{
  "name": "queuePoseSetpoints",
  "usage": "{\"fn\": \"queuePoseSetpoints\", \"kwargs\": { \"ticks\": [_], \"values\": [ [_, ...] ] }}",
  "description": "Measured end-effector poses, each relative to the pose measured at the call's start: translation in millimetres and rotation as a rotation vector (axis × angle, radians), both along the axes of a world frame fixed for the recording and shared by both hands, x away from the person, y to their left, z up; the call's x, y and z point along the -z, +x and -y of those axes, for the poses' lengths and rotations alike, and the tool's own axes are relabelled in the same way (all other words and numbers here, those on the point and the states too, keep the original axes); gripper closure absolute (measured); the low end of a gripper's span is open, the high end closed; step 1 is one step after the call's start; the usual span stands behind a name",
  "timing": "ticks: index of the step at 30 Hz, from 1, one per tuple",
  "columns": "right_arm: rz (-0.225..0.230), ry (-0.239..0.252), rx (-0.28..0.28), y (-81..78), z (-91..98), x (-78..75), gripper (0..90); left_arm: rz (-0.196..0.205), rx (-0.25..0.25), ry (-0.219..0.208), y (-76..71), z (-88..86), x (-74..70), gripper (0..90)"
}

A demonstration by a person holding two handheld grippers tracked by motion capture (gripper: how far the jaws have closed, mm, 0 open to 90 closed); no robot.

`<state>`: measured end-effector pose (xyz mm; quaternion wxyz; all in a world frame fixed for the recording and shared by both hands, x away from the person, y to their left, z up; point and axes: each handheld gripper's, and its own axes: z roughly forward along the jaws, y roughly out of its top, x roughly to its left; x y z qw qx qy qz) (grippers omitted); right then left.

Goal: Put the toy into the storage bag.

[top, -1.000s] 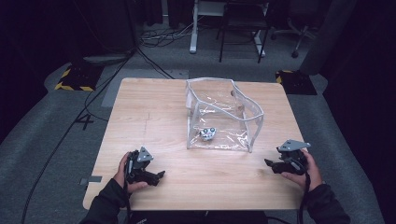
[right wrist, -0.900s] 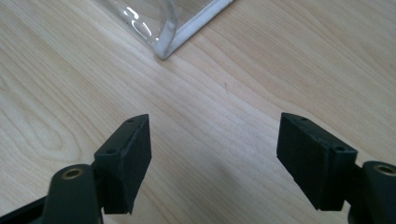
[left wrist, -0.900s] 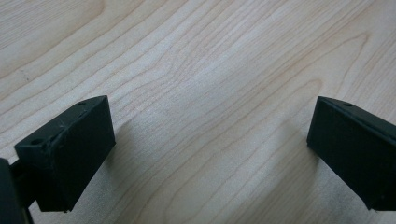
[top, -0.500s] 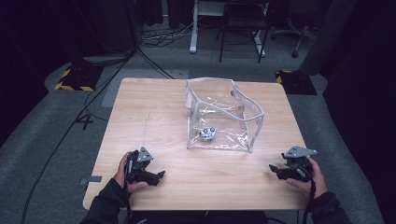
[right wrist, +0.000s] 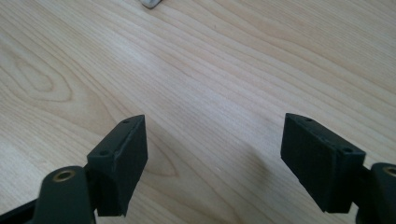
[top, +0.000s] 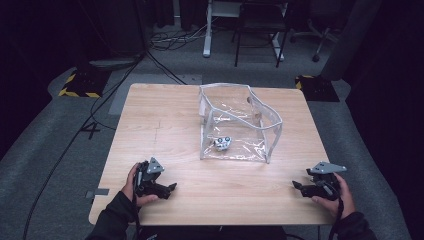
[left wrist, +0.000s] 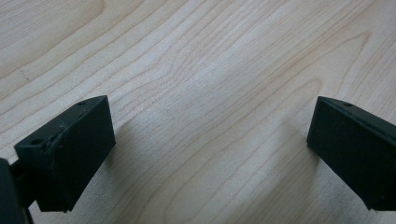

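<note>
"4" on floor [top: 93, 131] (taped)

High view above near edge facing forward-down, claw views close over shared table [top: 165, 120]

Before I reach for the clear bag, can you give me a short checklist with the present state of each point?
1. Left gripper jaws open and empty: ok, bare wood between them in the left gripper view.
2. Right gripper jaws open and empty: ok; they have just been opening, nothing between them.
3. Clear bag standing upright on the table, top open: ok.
4. Small object inside the bag, at its bottom: ok; what it is, cannot tell.
5. Bare wood between each gripper and the bag: ok.
6. Bag stiff enough to keep its shape when gripped: cannot tell.
</note>
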<state>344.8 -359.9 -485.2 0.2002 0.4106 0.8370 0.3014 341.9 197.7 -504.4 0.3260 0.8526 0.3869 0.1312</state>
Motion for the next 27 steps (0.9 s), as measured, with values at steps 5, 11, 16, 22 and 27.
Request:
{"fn": "queuePoseSetpoints", "kwargs": {
  "ticks": [5,11,16,22,27],
  "values": [
    [0.001,0.035,0.013,-4.6,8.3,3.4,23.4,-0.002,-0.002,-0.001,-0.2,0.1,0.0,1.1],
    [-0.008,0.060,0.025,-9.7,16.0,9.5,22.5,-0.001,-0.001,-0.001,-0.1,0.0,0.0,1.1],
    [0.011,0.107,0.049,-14.3,25.2,14.4,21.1,0.001,-0.003,-0.002,-0.1,0.2,0.2,1.1],
    [0.044,0.128,0.073,-20.4,29.4,17.9,20.1,0.001,-0.003,-0.002,-0.1,0.2,0.2,1.1],
    [0.045,0.124,0.073,-20.9,29.6,17.9,19.9,-0.002,-0.002,-0.001,-0.2,0.1,0.0,1.1]
  ]
}}
